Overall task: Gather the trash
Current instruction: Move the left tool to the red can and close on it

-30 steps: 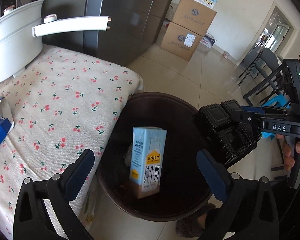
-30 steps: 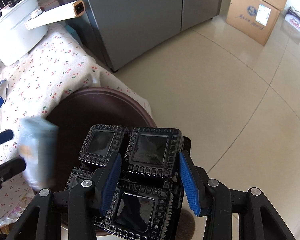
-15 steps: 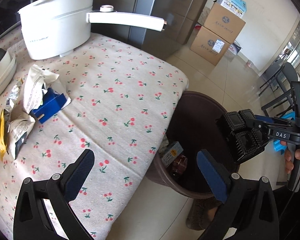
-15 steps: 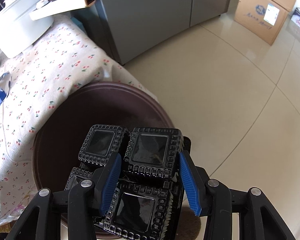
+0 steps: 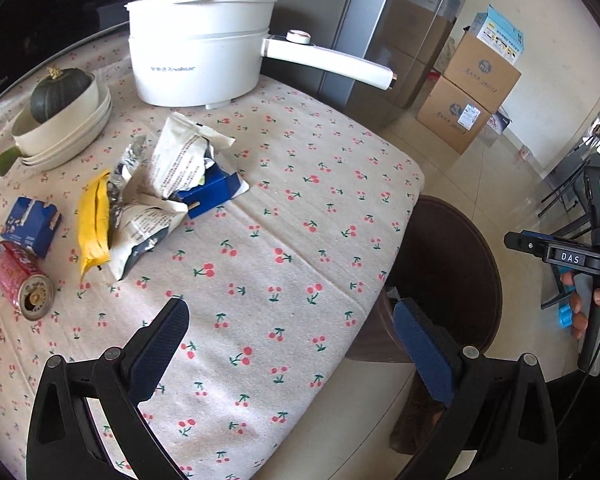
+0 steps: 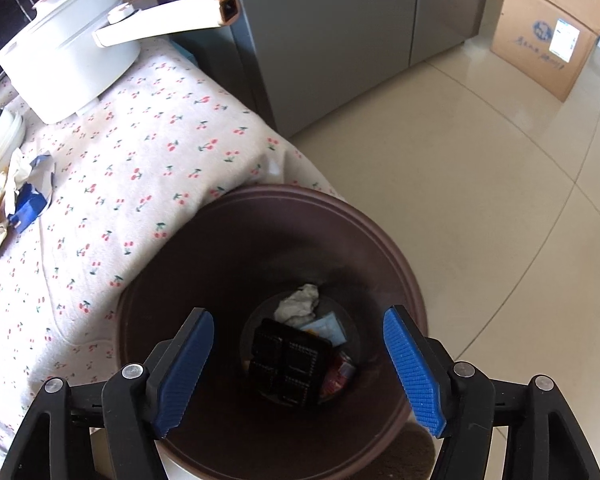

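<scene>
Black 4-cell tray [image 6: 288,364] lies tilted in the brown bin [image 6: 228,216] — crumpled wrappers [image 5: 156,196] on the table.

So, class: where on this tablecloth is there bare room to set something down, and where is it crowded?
Bare: the broad stretch of tablecloth between the wrappers and the bin, and in front of the pot towards the corner. Crowded: the left side, with wrappers, can, blue carton and bowls.
</scene>
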A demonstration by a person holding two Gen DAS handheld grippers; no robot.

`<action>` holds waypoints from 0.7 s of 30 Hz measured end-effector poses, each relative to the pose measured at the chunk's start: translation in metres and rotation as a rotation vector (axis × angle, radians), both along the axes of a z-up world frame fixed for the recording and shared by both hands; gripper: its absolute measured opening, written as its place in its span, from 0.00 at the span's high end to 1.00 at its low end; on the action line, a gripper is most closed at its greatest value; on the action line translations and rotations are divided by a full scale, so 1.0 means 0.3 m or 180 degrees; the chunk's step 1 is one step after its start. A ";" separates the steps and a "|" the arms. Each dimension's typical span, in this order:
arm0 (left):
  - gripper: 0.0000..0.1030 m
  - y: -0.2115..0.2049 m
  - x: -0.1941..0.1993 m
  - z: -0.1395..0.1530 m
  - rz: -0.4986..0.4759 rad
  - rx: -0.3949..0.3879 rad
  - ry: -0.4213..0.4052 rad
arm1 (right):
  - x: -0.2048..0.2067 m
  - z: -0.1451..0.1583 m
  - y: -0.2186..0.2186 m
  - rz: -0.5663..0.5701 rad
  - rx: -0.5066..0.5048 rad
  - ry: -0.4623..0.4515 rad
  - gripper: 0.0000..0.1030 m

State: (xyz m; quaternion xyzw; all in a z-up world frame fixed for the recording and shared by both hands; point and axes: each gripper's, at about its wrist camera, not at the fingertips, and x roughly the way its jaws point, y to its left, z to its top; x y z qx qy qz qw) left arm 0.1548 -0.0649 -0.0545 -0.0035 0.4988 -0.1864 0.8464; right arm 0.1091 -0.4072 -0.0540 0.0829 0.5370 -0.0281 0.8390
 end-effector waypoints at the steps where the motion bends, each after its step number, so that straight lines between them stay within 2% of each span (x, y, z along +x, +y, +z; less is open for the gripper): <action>1: 0.00 0.021 -0.001 0.005 0.0037 0.0004 -0.0006 | 0.006 0.004 0.012 0.0016 0.0002 -0.0006 0.28; 13: 0.00 0.370 -0.014 0.063 0.0756 -0.0107 -0.0031 | 0.081 0.039 0.222 0.0348 -0.0118 -0.0124 0.25; 18: 0.00 0.510 -0.004 0.052 0.1009 -0.0031 -0.0006 | 0.131 0.033 0.330 0.0534 -0.0202 -0.0114 0.25; 21: 0.00 0.579 0.013 0.037 0.1115 -0.0067 0.0063 | 0.161 0.032 0.396 0.0634 -0.0211 -0.0126 0.25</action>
